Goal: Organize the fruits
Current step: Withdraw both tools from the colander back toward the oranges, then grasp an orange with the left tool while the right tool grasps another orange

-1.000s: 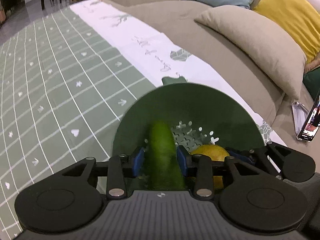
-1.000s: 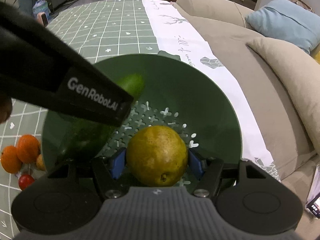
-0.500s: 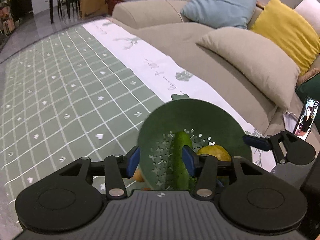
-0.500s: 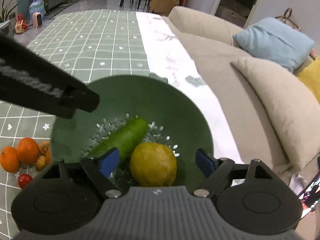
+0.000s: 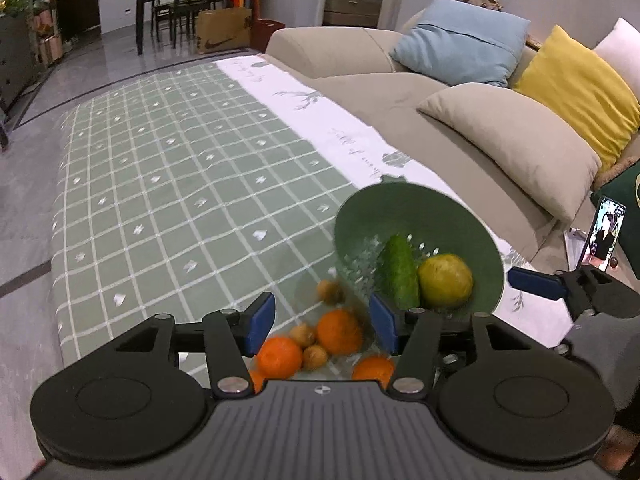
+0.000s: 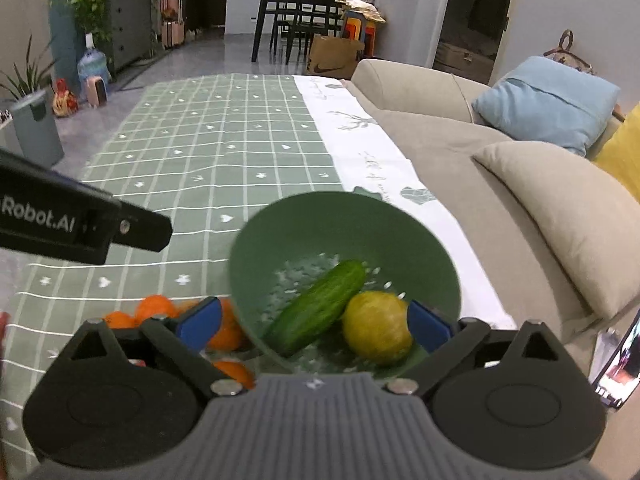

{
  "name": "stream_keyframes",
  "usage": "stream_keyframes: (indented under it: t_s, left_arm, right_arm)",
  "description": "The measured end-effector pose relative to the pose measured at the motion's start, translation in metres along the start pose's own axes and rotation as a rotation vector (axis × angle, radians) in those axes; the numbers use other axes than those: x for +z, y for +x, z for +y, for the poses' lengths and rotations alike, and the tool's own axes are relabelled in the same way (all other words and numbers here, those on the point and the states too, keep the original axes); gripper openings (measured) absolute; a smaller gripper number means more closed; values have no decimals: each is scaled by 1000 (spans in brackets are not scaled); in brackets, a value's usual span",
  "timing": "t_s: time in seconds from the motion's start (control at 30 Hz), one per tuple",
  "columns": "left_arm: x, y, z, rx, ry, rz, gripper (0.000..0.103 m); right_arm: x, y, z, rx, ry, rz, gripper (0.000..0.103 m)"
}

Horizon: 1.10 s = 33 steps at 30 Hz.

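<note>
A cucumber (image 6: pixel 318 308) and a yellow citrus fruit (image 6: pixel 377 326) are lying side by side, touching, in the green colander bowl (image 6: pixel 404 232) on the checked tablecloth (image 5: pixel 168 184). Loose oranges (image 5: pixel 338 330) and small brown fruits (image 5: pixel 314 356) are waiting just beside the bowl. The left gripper (image 5: pixel 322 322) is opening with nothing between its jaws, and the right gripper (image 6: pixel 314 322) is opening wide, also empty. For the next pick, it seems best to be centring one orange squarely between the pads before closing, keeping clear of its neighbours.
</note>
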<state>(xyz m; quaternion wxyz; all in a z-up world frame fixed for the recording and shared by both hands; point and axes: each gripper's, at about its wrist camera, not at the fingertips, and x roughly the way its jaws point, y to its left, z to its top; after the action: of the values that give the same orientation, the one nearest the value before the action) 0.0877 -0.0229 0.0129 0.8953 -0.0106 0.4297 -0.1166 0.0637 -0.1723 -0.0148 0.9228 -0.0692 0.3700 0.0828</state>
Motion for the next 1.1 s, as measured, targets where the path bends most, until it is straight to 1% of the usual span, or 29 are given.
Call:
stream_keyframes:
  t_s: [0.2, 0.37, 0.47, 0.53, 0.57, 0.63, 0.73, 0.9, 1.1]
  left_arm:
    - [-31, -8, 17, -10, -34, 14, 64]
    - [-52, -6, 32, -18, -85, 55, 64]
    - [-62, -2, 41, -21, -121, 70, 64]
    - [-66, 3, 44, -18, -134, 84, 64]
    - [-67, 5, 45, -17, -138, 89, 64]
    - [-70, 9, 48, -9, -152, 98, 64]
    - [-74, 16, 54, 9, -179, 99, 64]
    - [-75, 29, 58, 21, -204, 104, 64]
    - [-76, 48, 59, 51, -209, 126, 64]
  right_arm:
    - [-22, -16, 0, 52, 89, -10, 95]
    - [-44, -21, 6, 88, 133, 12, 95]
    - [-52, -14, 14, 109, 136, 48, 88]
    - [-56, -8, 20, 116, 123, 72, 78]
    - [-58, -5, 22, 118, 114, 82, 76]
    - [-60, 0, 25, 125, 104, 97, 68]
    - [-58, 8, 25, 138, 105, 101, 61]
    - [-59, 21, 29, 136, 91, 103, 56]
    - [-58, 37, 26, 142, 99, 112, 56]
